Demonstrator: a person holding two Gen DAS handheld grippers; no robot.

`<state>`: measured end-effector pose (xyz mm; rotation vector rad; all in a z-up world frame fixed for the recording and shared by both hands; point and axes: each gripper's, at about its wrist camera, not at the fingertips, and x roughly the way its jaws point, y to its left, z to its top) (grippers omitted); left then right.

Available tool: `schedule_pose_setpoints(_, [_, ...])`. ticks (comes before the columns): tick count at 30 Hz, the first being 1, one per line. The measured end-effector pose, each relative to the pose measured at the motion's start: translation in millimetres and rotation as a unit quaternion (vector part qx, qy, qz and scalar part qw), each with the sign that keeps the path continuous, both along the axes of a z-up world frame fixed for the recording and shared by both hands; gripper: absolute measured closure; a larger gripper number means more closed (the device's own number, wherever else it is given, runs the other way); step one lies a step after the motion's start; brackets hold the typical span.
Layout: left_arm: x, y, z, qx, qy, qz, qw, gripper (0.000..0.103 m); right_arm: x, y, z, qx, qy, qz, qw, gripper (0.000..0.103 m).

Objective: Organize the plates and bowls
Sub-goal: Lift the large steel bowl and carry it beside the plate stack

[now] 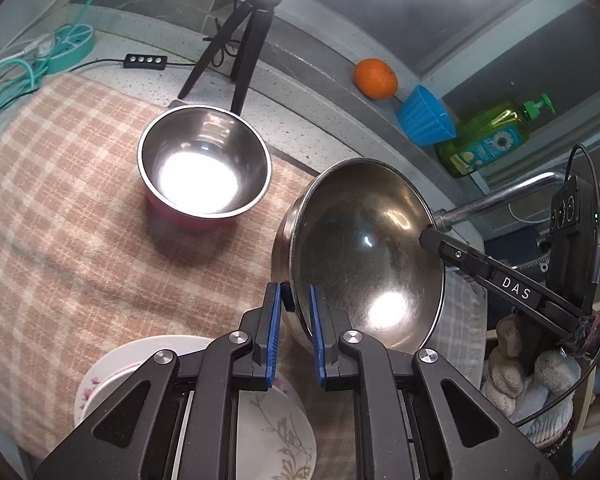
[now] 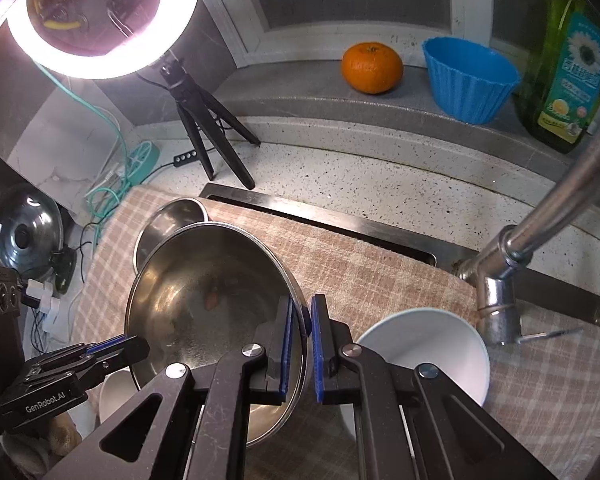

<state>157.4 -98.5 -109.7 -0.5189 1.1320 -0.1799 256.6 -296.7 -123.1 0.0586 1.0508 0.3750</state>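
A large steel bowl (image 1: pixel 364 248) is held tilted above the checked cloth (image 1: pixel 60 240), gripped at opposite rims by both grippers. My left gripper (image 1: pixel 296 304) is shut on its near rim; my right gripper shows across it in the left wrist view (image 1: pixel 432 236). In the right wrist view my right gripper (image 2: pixel 302 320) is shut on the bowl's (image 2: pixel 204 304) rim. A smaller steel bowl with a pink outside (image 1: pixel 204 160) stands on the cloth beyond. White flowered plates (image 1: pixel 276 432) lie below my left gripper. A white bowl (image 2: pixel 424 348) sits to the right.
A tripod (image 1: pixel 244 36) with a ring light stands at the back. An orange (image 1: pixel 376 78), a blue cup (image 1: pixel 424 116) and a green soap bottle (image 1: pixel 488 140) stand on the ledge. A tap (image 2: pixel 540 232) reaches over on the right. A pot lid (image 2: pixel 24 232) is at the left.
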Motion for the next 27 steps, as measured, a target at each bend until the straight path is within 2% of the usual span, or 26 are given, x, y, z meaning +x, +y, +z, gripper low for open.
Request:
schedule_pose_setpoints(12, [-30,-16,18,-0.005,-0.011,-0.047,0.9988,0.091,-63,-21,11,0.016,-0.018,-0.038,0.999,0.095])
schedule_pose_setpoints(27, [-64,-44,10,-0.002,0.006,-0.103,0.9947,0.091,-140,-51,-2,0.035,-0.013,-0.092,0.995,0.095])
